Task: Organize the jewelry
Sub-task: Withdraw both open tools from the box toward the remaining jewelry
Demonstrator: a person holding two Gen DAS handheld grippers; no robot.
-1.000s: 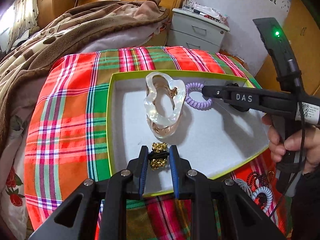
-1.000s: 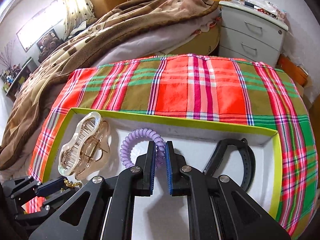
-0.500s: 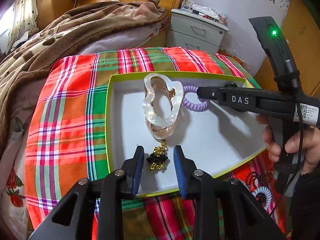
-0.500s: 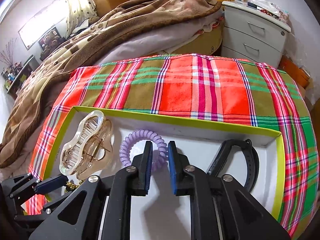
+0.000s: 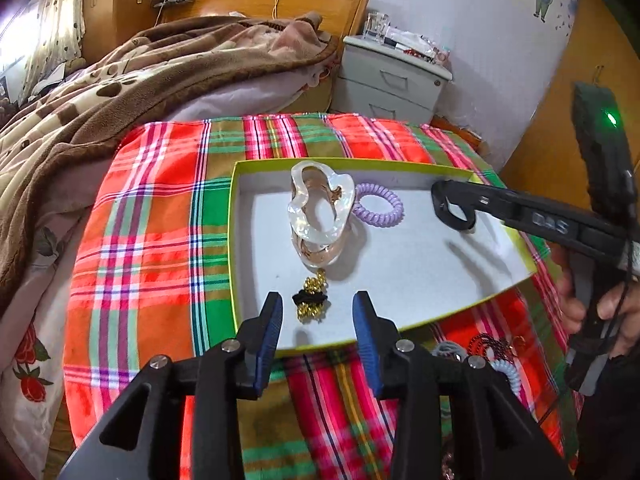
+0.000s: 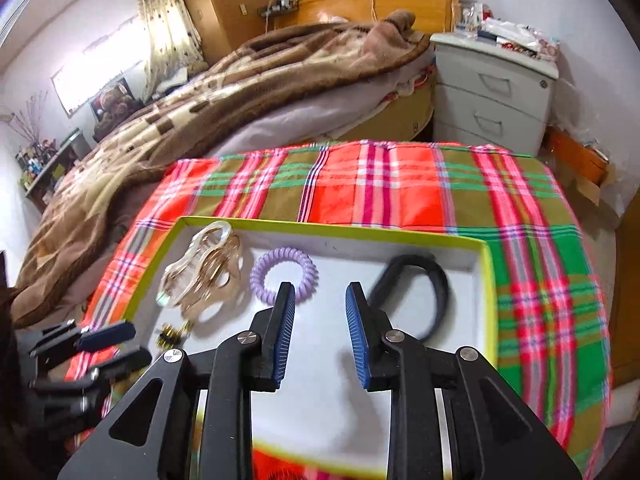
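A shallow box with a lime-green rim (image 5: 231, 216) (image 6: 332, 225) lies on the plaid cloth. Inside lie a clear hair claw (image 5: 320, 212) (image 6: 202, 276), a purple spiral hair tie (image 5: 380, 206) (image 6: 285, 274), a gold-and-black beaded piece (image 5: 311, 302) (image 6: 170, 334) and a black band (image 6: 416, 292). My left gripper (image 5: 318, 320) is open and empty, just behind the beaded piece. My right gripper (image 6: 320, 312) is open and empty above the box floor, just behind the purple tie; it also shows in the left wrist view (image 5: 454, 208).
More jewelry lies on the plaid cloth (image 5: 152, 240) right of the box's near edge: a pale spiral tie (image 5: 506, 374) and dark red beads (image 5: 490, 346). A bed with a brown blanket (image 6: 240, 96) and a grey nightstand (image 6: 492, 92) stand behind.
Both grippers opened and drew back. The left let go of the gold-and-black piece, the right let go of the purple spiral tie; both items now lie in the box.
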